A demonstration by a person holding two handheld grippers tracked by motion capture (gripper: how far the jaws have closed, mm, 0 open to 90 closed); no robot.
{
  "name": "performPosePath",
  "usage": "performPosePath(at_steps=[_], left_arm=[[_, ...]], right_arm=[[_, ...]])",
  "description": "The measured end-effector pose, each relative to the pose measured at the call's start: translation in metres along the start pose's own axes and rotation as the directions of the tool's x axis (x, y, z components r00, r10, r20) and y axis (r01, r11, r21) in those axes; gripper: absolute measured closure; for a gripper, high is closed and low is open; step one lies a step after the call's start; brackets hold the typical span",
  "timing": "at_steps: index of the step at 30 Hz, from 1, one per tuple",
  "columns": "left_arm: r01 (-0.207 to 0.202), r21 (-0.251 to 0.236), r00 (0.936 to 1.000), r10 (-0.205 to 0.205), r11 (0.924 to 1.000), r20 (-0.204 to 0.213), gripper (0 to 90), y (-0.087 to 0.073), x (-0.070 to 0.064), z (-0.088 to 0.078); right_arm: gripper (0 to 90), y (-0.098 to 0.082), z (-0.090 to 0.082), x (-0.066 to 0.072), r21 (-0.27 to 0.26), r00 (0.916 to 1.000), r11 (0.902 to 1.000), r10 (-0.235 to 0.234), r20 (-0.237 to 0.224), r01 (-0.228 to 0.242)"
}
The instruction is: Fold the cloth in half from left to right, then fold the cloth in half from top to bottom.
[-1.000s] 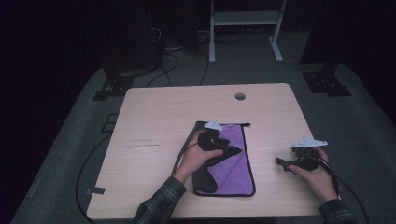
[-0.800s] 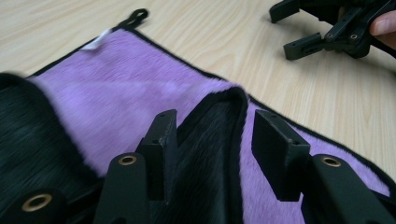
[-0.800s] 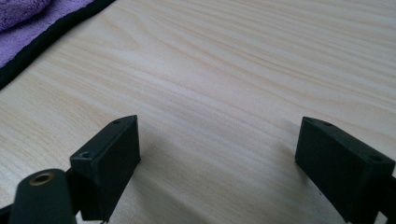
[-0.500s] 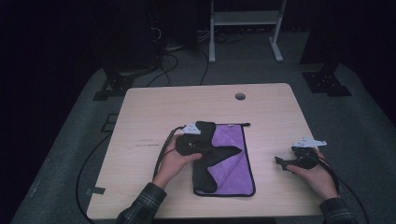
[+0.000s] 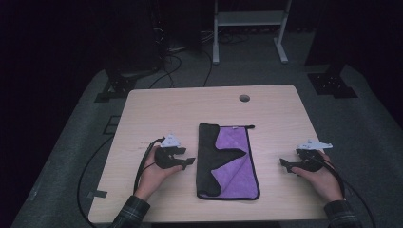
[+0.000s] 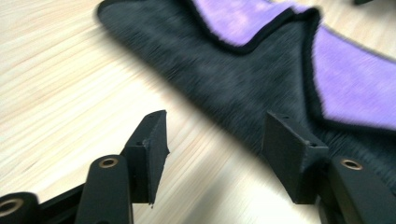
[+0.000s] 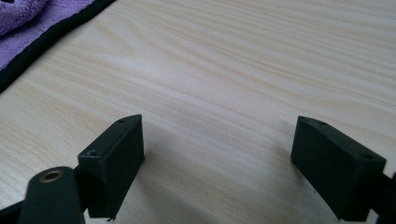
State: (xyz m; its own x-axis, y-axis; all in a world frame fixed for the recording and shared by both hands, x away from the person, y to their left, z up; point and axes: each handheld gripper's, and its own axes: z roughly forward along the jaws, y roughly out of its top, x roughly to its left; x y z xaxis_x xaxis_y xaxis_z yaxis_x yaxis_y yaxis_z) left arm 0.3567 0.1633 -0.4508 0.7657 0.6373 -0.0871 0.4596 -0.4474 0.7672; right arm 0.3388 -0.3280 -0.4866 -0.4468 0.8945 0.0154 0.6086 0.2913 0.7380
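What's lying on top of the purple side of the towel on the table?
A folded-over black flap of the same purple microfibre towel covers its left part. Whatever lies beneath the towel on the light wooden table is hidden.

Cloth (image 5: pixel 228 161): two-tone, bright purple on one face, charcoal-black on the other, thin black binding along the edges. The folded-over flap shows dark against the purple. Small whitish tag at the far edge.

Table (image 5: pixel 157 109): pale wood, fine straight grain, one dark round hole (image 5: pixel 244 98).

Left gripper (image 5: pixel 183 161) and right gripper (image 5: pixel 291 166): matte black bodies and jaws, brass-coloured rivets, a light grey plate on top of each, black cables.

Sleeves (image 5: pixel 130 216): dark plaid.

Floor (image 5: pixel 62 156): grey carpet. Stand (image 5: pixel 249 19) at back: white-grey.
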Motion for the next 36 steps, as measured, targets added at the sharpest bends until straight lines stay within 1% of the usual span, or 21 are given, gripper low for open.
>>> performPosePath(at_steps=[3,4,7,8,9,12,14,16,22,24,27,28,31,33,35,36], left_arm=[[0.004,0.008,0.9996,-0.004,1.0000,-0.026,36.7,-0.008,0.005,-0.007],[0.012,0.011,0.9994,-0.012,0.9999,-0.032,36.1,-0.011,0.006,-0.008],[0.020,0.032,0.9982,-0.018,0.9993,-0.057,34.1,-0.019,0.011,-0.015],[0.020,0.032,0.9982,-0.018,0.9993,-0.057,33.5,-0.019,0.011,-0.015],[0.021,0.039,0.9974,-0.018,0.9990,-0.069,32.9,-0.023,0.014,-0.019],[0.033,0.046,0.9959,-0.029,0.9984,-0.086,31.5,-0.031,0.018,-0.024],[0.033,0.053,0.9942,-0.027,0.9980,-0.104,29.9,-0.035,0.020,-0.028],[0.039,0.055,0.9932,-0.033,0.9977,-0.112,28.8,-0.039,0.021,-0.032],[0.057,0.066,0.9884,-0.047,0.9962,-0.145,24.7,-0.049,0.027,-0.039],[0.053,0.076,0.9874,-0.041,0.9957,-0.153,24.3,-0.052,0.029,-0.039],[0.045,0.091,0.9853,-0.030,0.9948,-0.168,22.6,-0.055,0.030,-0.037],[0.048,0.097,0.9853,-0.031,0.9941,-0.168,22.2,-0.056,0.030,-0.037],[0.044,0.093,0.9848,-0.027,0.9947,-0.171,20.2,-0.058,0.032,-0.036],[0.043,0.091,0.9845,-0.026,0.9950,-0.173,18.9,-0.058,0.032,-0.035],[0.032,0.089,0.9842,-0.016,0.9955,-0.176,17.1,-0.059,0.032,-0.034],[0.033,0.085,0.9840,-0.018,0.9958,-0.177,15.2,-0.059,0.031,-0.034]], right_arm=[[17.1,0.000,0.000,0.000,-0.002,1.0000,1.0000,-0.002,-0.001,0.002],[17.2,0.000,0.000,0.000,-0.003,1.0000,1.0000,-0.003,-0.001,0.003],[17.6,0.000,0.000,0.000,-0.004,1.0000,1.0000,-0.004,-0.003,0.004],[17.6,0.000,0.000,0.000,-0.004,1.0000,1.0000,-0.004,-0.003,0.004],[17.7,0.000,0.000,0.000,-0.005,1.0000,1.0000,-0.007,-0.002,0.007],[17.7,0.000,0.000,0.000,-0.006,1.0000,1.0000,-0.007,-0.002,0.007],[17.7,0.000,0.000,0.000,-0.006,1.0000,1.0000,-0.007,-0.002,0.007],[17.7,0.000,0.000,0.000,-0.006,1.0000,1.0000,-0.007,-0.002,0.007],[19.0,0.000,0.000,0.000,-0.007,1.0000,1.0000,-0.006,-0.006,0.006],[21.3,0.000,0.000,0.000,-0.009,1.0000,0.9999,-0.006,-0.004,0.006],[27.5,0.000,-0.001,-0.001,-0.017,1.0000,0.9999,-0.003,-0.002,0.003],[29.9,0.000,-0.001,-0.002,-0.022,1.0000,0.9998,0.000,-0.002,0.000],[38.0,0.000,-0.003,-0.004,-0.024,1.0000,0.9997,0.003,-0.001,-0.003],[41.6,0.002,-0.004,-0.004,-0.016,0.9999,0.9998,0.009,-0.012,-0.009],[43.8,0.003,-0.005,-0.003,-0.020,0.9993,0.9997,0.012,-0.035,-0.013],[44.7,0.005,-0.006,-0.002,-0.024,0.9990,0.9997,0.005,-0.044,-0.006]])
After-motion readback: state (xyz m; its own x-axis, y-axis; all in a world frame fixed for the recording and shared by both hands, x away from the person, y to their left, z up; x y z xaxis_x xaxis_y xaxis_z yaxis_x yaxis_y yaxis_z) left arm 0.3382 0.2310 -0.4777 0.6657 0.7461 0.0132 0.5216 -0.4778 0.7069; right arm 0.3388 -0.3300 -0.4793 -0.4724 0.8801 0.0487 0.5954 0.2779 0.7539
